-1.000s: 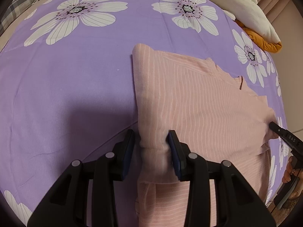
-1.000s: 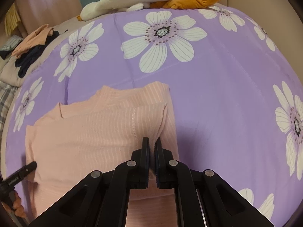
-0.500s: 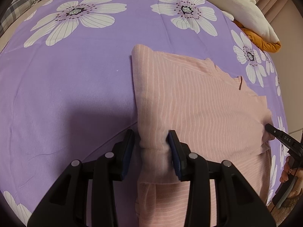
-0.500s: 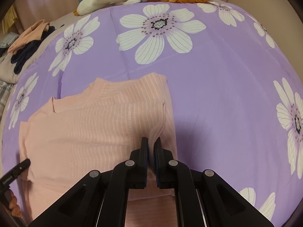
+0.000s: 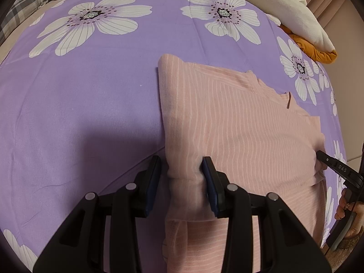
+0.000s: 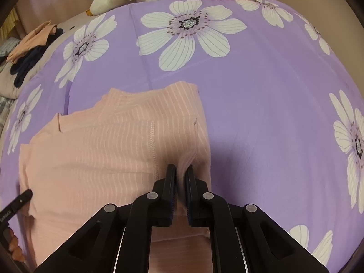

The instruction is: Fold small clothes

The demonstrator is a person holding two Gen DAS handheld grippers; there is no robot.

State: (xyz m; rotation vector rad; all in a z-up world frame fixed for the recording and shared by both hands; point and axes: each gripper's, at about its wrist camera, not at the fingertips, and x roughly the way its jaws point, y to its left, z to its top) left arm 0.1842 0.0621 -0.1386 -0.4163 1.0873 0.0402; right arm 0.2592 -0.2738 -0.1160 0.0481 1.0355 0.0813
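On the bed (image 5: pixel 79 113), your left gripper (image 5: pixel 181 170) loosely straddles the pink top (image 5: pixel 238 125), right gripper (image 6: pixel 181 177) pinching it: mid-fold; next, carry both edges evenly.

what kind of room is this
Probably a bedroom: the pink striped top lies on a purple flowered bedsheet, with a white blanket and a heap of clothes at its edges.

My grippers, black plastic all over

My left gripper (image 5: pixel 181 168) and right gripper (image 6: pixel 181 177) have angular black fingers, dark blue pads (image 5: pixel 210 182), round silver screws (image 5: pixel 232 187). White "DAS" lettering marks one finger; my nails are painted.
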